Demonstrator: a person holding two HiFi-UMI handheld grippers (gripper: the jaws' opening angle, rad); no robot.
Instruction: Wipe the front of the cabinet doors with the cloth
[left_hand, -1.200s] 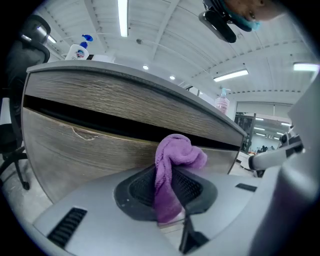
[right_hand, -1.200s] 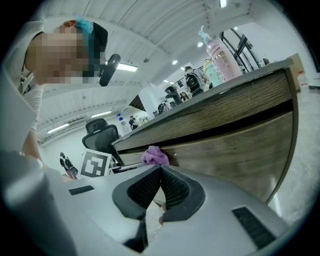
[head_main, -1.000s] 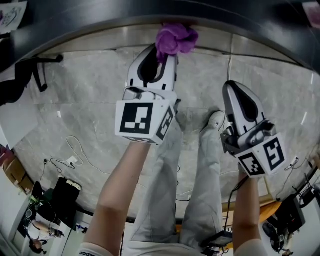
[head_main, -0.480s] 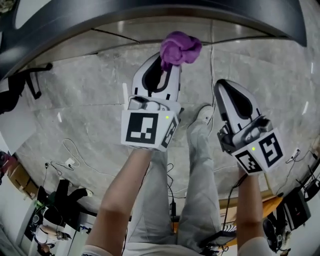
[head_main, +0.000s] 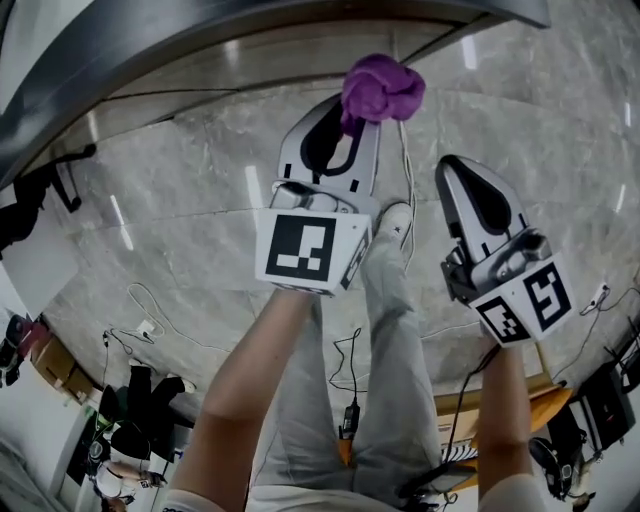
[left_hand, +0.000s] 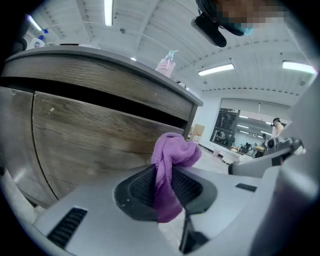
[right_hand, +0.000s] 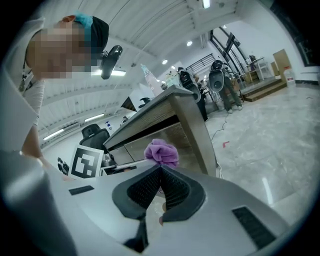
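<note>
"While my left gripper (head_main: 348, 118) pinches the purple cloth (head_main: 382, 88) by one narrow fold, my main worry is that it gets dragged out of the jaws once it rubs on wood."

"Where is the cloth?"

"It sits at 12 o'clock from the jaw tips, bunched in a ball above them. From the left gripper view, the cabinet door (left_hand: 100, 140) is at 10 o'clock, near the cloth but, as far as I can tell, not touching it."

"And your other tool?"

"My right gripper (head_main: 452, 168) hangs at 3 o'clock from the left one, with its pads pressed together on nothing."

"Any other risks?"

"A balled cloth wipes only a thin stripe, so I could miss patches. If I push in too steeply, the hard jaw tips may meet the door before the cloth does and scuff it."

"Give me a count, nearest first."

"I count two grippers and one cloth. There are two door panels that I can make out, split by one seam. Above them is one countertop (left_hand: 100, 61), and farthest off is one pump bottle (left_hand: 166, 63) at 12 o'clock."
</note>
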